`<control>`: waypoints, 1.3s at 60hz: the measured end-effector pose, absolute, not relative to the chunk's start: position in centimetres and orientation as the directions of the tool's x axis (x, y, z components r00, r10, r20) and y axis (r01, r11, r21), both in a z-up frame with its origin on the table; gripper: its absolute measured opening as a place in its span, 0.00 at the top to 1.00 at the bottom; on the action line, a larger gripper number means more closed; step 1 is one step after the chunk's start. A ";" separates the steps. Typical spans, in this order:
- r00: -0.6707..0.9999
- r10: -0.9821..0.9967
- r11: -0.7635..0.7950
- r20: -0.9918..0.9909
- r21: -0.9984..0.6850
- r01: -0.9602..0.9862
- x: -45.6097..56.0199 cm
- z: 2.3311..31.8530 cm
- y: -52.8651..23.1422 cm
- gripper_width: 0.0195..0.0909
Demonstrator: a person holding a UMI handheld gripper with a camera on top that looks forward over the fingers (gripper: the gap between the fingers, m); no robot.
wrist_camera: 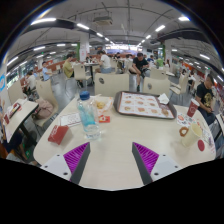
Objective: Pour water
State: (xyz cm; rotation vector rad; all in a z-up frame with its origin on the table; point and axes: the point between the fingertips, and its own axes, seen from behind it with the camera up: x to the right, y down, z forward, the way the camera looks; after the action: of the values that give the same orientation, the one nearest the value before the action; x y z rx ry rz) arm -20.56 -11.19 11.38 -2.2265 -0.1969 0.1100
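Observation:
A clear plastic water bottle (89, 114) with a blue cap stands upright on the pale round table (115, 152), ahead of my left finger. Just right of it sits a small clear cup (103, 105) with something yellowish in it. My gripper (110, 158) is open, held above the near part of the table. Its two magenta pads (76, 154) are spread wide with only bare tabletop between them. The bottle and cup lie well beyond the fingertips.
A brown tray (145, 104) with several small white cups lies at the table's far side. A red packet (58, 133) lies left of the bottle. Red items (186, 125) sit at the right. People sit at tables beyond, and one person sits at the left (42, 112).

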 end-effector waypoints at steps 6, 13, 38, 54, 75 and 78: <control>0.980 0.199 -0.552 -0.025 -0.829 0.091 -25.3 11.4 -8.0 0.08; 0.981 0.188 -0.507 -0.054 -0.860 0.050 -29.2 10.8 -4.0 0.08; 0.995 0.099 -0.425 -0.018 -0.905 0.026 -31.9 7.4 4.8 0.52; 0.991 0.131 -0.425 0.005 -0.903 0.061 -31.5 8.4 4.8 0.73; 0.828 0.104 -0.342 -0.551 -0.802 -0.490 -22.5 23.7 4.6 0.73; 0.751 0.089 -0.343 -0.655 -0.728 -0.594 -19.7 25.4 4.7 0.73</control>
State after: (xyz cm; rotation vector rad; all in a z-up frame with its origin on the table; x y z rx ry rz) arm -19.70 4.67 25.38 -1.7950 0.3945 0.7374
